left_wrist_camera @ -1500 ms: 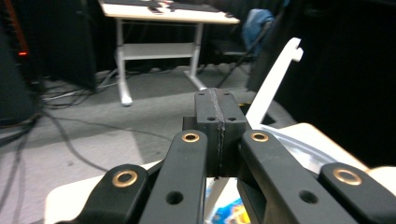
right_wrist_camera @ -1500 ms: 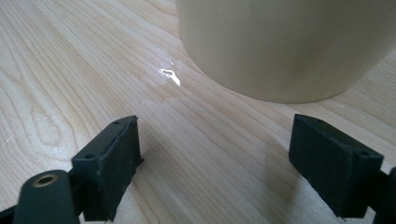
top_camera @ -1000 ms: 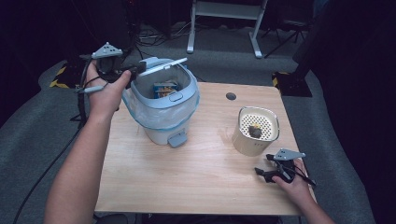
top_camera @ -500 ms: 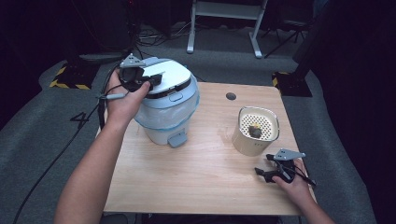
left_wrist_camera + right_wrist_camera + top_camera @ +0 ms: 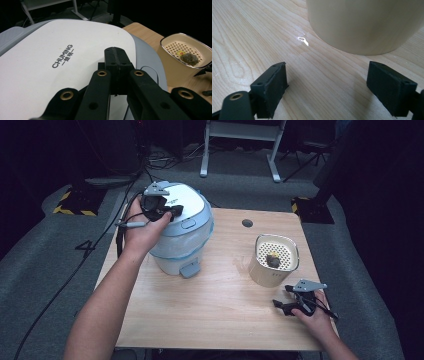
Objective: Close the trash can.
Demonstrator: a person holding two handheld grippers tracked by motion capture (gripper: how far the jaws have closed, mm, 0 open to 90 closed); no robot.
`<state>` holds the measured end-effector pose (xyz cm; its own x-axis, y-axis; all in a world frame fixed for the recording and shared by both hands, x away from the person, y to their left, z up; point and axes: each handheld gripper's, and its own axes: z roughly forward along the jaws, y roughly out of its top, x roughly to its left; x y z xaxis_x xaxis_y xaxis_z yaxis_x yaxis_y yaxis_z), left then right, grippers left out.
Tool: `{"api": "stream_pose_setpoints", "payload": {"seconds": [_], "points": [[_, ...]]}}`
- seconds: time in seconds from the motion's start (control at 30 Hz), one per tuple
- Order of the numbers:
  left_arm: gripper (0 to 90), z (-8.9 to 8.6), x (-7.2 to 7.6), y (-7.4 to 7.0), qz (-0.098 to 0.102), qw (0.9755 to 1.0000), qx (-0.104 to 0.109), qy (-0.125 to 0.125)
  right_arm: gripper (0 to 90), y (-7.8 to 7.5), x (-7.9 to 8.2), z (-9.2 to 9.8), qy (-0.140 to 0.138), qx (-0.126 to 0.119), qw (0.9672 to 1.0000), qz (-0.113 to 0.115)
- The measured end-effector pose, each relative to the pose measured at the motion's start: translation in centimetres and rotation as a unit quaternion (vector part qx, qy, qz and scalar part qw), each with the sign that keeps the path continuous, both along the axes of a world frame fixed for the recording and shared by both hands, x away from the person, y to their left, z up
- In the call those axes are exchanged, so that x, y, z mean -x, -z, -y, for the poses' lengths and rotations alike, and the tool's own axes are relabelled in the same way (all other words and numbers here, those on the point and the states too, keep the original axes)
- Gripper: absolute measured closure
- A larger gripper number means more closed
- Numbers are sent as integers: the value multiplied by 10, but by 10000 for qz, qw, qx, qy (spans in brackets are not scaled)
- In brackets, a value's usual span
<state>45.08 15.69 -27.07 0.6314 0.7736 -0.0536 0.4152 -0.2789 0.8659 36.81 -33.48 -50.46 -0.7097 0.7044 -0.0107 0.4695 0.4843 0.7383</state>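
The wooden table [image 5: 210, 320] carries everything, and the largest thing on it is a pale blue and white rice cooker [image 5: 180, 245] standing at its far left part, with its white lid [image 5: 50, 65] down and closed; the lid bears the word CHUMING in the left gripper view. A grey latch tab [image 5: 190, 269] sticks out at the foot of the cooker's front.

Well apart from it, toward the right side of the table, stands a cream container [image 5: 275, 265] with a perforated insert at its top, on which a small dark lump [image 5: 272, 260] lies beside a yellow scrap [image 5: 180, 53].

The left gripper [image 5: 172, 211] rests on the cooker's lid, held by the person's left hand [image 5: 142, 227]; its jaws are pressed together with nothing between them, their tips lying against the white lid surface.

The right gripper [image 5: 287, 304] sits low over the table's near right part, just in front of the cream container, in the person's right hand [image 5: 315, 315]. Its jaws stand wide apart and grip nothing, with bare wood between the pads [image 5: 274, 85].

A small dark round hole [image 5: 247, 223] shows in the tabletop near the far edge.
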Motion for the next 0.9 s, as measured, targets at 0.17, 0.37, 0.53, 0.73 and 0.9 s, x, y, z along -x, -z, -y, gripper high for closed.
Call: {"api": "stream_pose_setpoints", "payload": {"seconds": [0.17, 0.37, 0.53, 0.73, 0.9], "points": [[900, 2, -2, 1, 4, 10000, -23, 49, 167, 0, 0, 0, 1, 1, 10000, -1], [900, 9, -2, -5, -67, 9993, -371, -7, 167, 0, 0, 0, 1, 1, 10000, 1], [900, 12, -2, -4, -113, 9986, -518, -66, 167, 0, 0, 0, -2, 1, 10000, 1], [898, 10, -4, -2, -27, 9994, -350, -32, 167, 0, 0, 0, -4, 1, 10000, 0], [598, 10, 1, -1, 330, 9993, 172, 63, 167, 0, 0, 0, -7, 1, 10000, -1]]}}
